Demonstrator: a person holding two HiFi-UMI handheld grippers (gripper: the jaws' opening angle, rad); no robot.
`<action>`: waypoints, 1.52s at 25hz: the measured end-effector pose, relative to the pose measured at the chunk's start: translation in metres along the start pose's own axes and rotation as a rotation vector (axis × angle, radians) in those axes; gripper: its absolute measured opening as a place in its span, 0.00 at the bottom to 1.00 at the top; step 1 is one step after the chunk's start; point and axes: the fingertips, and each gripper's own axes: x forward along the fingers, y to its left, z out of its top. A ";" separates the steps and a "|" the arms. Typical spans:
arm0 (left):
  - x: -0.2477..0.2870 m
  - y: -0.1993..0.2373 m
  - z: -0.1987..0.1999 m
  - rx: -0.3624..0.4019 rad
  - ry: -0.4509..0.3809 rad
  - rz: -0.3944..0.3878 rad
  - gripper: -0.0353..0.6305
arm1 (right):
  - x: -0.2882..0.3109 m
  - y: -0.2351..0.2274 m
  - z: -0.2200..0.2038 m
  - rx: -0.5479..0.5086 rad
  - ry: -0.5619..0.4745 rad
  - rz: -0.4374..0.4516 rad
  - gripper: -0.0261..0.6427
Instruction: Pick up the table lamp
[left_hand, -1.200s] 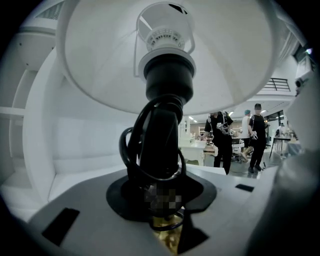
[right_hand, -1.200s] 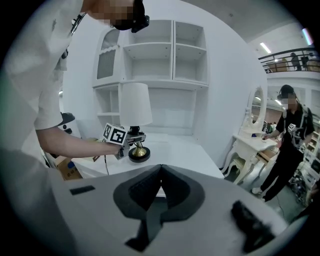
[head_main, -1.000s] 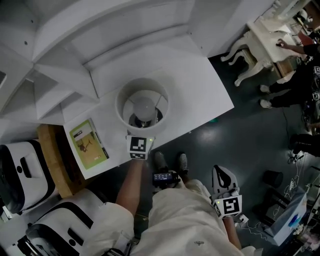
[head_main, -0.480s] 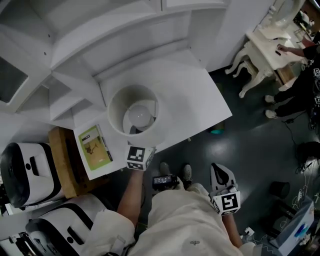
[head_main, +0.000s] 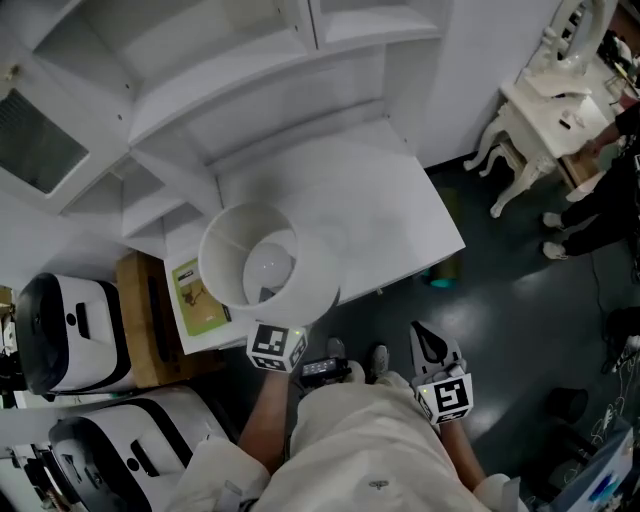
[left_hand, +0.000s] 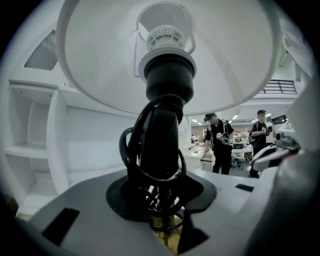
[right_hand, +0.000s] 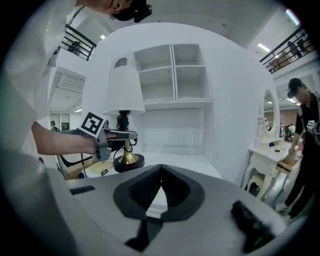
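The table lamp has a white shade (head_main: 262, 268), a black socket wound with black cord (left_hand: 160, 145) and a brass stem on a round black base (right_hand: 128, 161). My left gripper (left_hand: 161, 202) is shut on the stem just under the cord. It holds the lamp upright, with the base off the white desk (head_main: 400, 210). In the head view the shade hides the jaws, and only the marker cube (head_main: 276, 346) shows beneath it. My right gripper (right_hand: 161, 172) hangs low at the right, jaws together and empty. It is far from the lamp.
White shelves (head_main: 250, 60) rise behind the desk. A green booklet (head_main: 198, 297) lies at the desk's left end, beside a wooden stand (head_main: 140, 320) and white-and-black machines (head_main: 70, 330). A white dressing table (head_main: 545, 110) stands at the far right, with people (left_hand: 220, 145) nearby.
The lamp has risen with my left gripper and come left and nearer, so its shade looks larger and covers part of the booklet. My right gripper has barely shifted.
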 end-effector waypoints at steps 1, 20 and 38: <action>-0.006 -0.004 0.002 0.000 -0.003 0.007 0.26 | 0.001 -0.001 0.002 0.001 -0.006 0.010 0.06; -0.093 -0.054 0.001 -0.029 -0.018 0.190 0.26 | -0.003 0.006 0.012 -0.050 -0.088 0.199 0.06; -0.184 -0.059 0.006 -0.032 -0.047 0.218 0.26 | -0.024 0.078 0.026 -0.096 -0.143 0.237 0.06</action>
